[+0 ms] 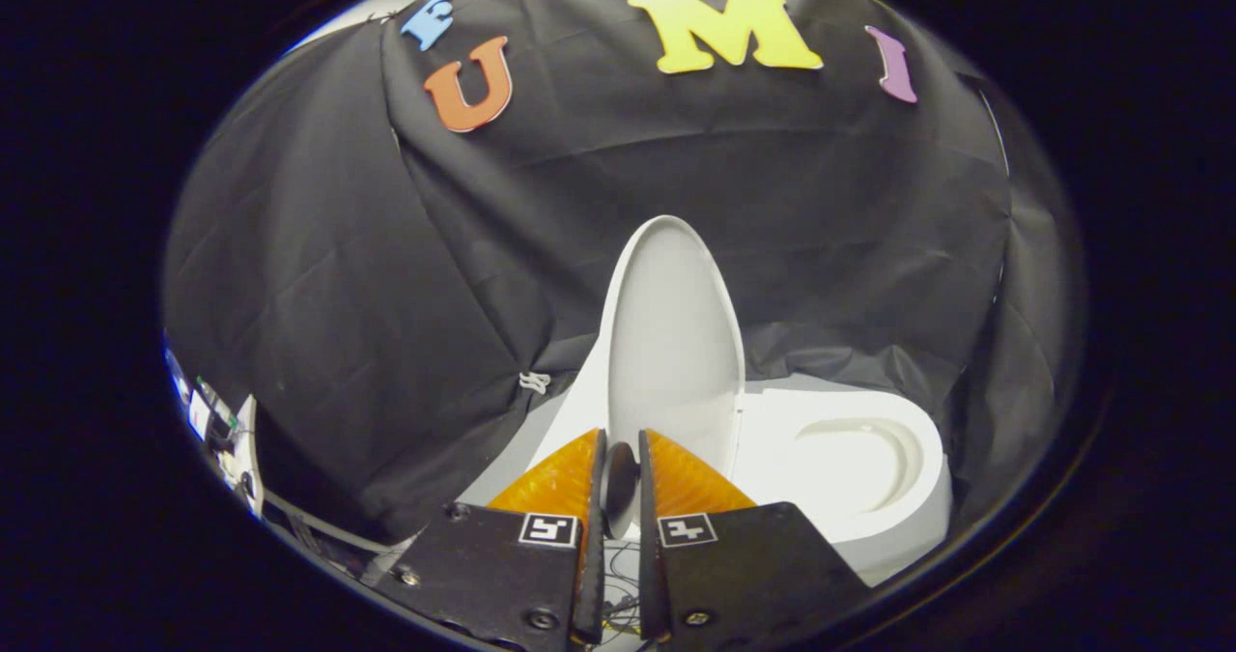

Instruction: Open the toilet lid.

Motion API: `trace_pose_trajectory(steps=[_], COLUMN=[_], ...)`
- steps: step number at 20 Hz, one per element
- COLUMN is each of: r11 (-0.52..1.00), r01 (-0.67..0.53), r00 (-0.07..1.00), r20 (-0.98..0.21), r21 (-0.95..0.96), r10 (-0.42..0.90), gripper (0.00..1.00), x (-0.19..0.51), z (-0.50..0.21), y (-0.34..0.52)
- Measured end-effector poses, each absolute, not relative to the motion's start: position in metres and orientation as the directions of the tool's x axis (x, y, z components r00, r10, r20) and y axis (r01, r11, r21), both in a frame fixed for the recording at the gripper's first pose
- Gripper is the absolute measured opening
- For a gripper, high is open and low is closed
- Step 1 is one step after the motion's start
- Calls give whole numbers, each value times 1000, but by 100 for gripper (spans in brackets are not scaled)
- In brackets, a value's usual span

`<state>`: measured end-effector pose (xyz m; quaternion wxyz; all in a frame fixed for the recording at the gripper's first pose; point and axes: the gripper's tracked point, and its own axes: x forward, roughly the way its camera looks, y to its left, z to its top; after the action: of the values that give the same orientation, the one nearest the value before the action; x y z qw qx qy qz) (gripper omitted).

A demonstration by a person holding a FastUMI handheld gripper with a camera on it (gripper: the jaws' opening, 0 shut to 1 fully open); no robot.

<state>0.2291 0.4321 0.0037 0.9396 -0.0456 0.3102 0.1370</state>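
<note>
The toilet lid (673, 343) stands raised, close to upright, its pale inner face turned toward the camera and its rounded top edge set against the black cloth wall (367, 275) behind it. Its lower end runs down to the toilet (869, 497), a white body that spreads out to one side of the lid, with the seat (777, 444) lying flat and the oval bowl opening (864, 459) showing as a shallow shaded hollow. The tool (621, 454) sits low in front of the lid, its 2 fingers (565, 478) drawn close together with only a narrow gap between them. In that gap sits a small dark rounded knob (618, 483), and the lower edge of the lid lies just ahead of the fingertips; whether both fingers press on that edge or the knob cannot be told from this angle. Each finger carries a small square marker (548, 529) on the dark plate behind it. Thin wires (618, 575) hang in the slot between the 2 plates. Off to the far side of the cloth, low down, a cluttered patch of equipment (217, 430) shows, too small and blurred to name. The cloth hangs in creased folds around the toilet and is gathered at one point by a small white tie (533, 382).
</note>
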Motion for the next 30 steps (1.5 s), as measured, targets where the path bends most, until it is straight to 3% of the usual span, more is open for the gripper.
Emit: trace_pose_trajectory(steps=[7,13,15,17,18,25,30], r11=[957,973,960,935,927,902,902], r01=[-242,-225,-253,-295,-304,-394,-418], r00=[802,776,741,696,691,749,813], r20=[-589,-596,-614,-625,-620,-507,-398], r21=[-163,47,121,199,219,177,109], r10=[102,208,272,353,372,426,425], gripper=[18,28,33,44,43,46,62], x=[232,216,207,194,190,146,110], z=[0,8,9,12,16,52,77], y=[433,416,422,436,437,401,343])
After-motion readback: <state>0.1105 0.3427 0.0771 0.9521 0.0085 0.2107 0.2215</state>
